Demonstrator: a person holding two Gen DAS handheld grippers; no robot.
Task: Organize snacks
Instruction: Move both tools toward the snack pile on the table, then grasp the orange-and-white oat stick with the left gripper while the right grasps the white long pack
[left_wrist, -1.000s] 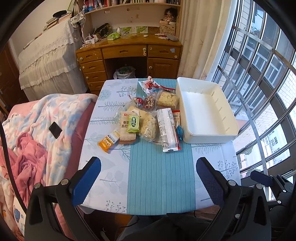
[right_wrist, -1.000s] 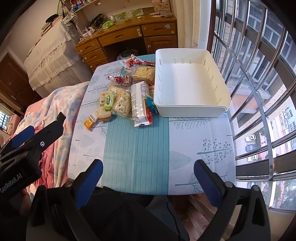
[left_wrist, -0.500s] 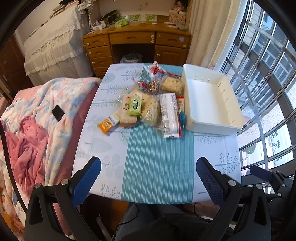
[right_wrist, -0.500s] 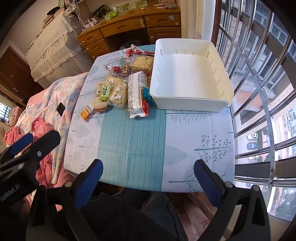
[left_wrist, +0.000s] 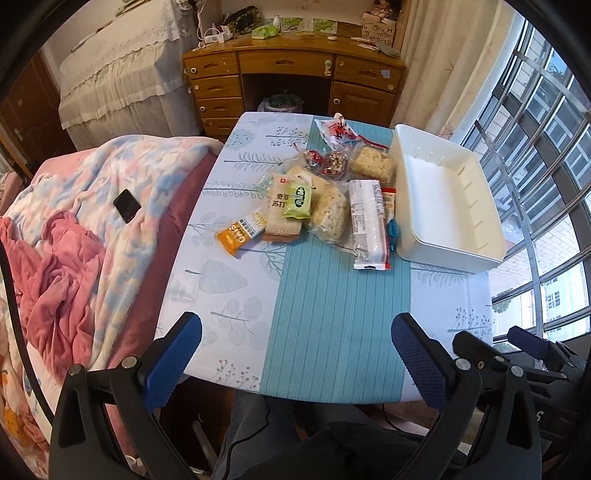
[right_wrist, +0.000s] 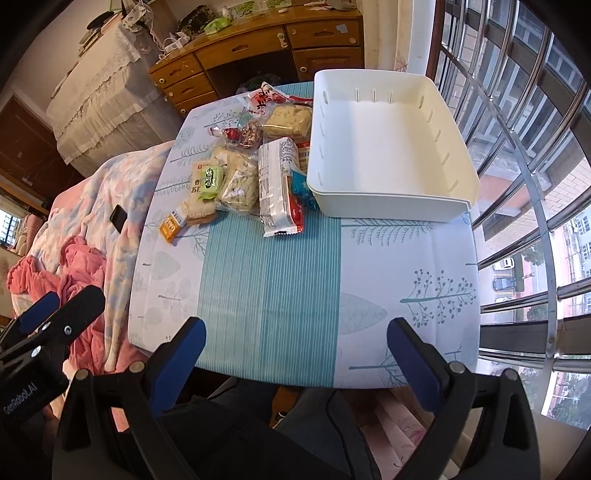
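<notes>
Table (left_wrist: 332, 314) under a cloth printed with pale leaves and a striped teal band fills both wrist views, with a bed (left_wrist: 74, 221) of pink and blue blankets on its left and a wooden desk (left_wrist: 291, 70) beyond its far end. Compared with a second ago, both views take in more of the table and look down on it more steeply, and the snacks sit higher in the picture; the two grippers seem to have risen and tipped forward, which I judge to be lining up for a first pick. Nothing on the table has moved in that time.

White tray (right_wrist: 388, 147), rectangular and empty, rests on the far right part of the table. Just to its left lies the pile of snacks (left_wrist: 325, 199), many touching or overlapping. The largest is a long white packet (left_wrist: 365, 221) lying along the tray's wall. Next comes a clear bag of pale puffed pieces (left_wrist: 330, 214), then a tan cracker pack (left_wrist: 282, 214) with a small green packet (left_wrist: 300, 199) on top, then an orange bar (left_wrist: 242, 232) at the pile's left edge.

Left gripper (left_wrist: 295, 354) hovers above the near table edge, jaws spread wide, holding nothing. Right gripper (right_wrist: 295, 354) is likewise wide apart and empty. No snack is in the tray yet.
</notes>
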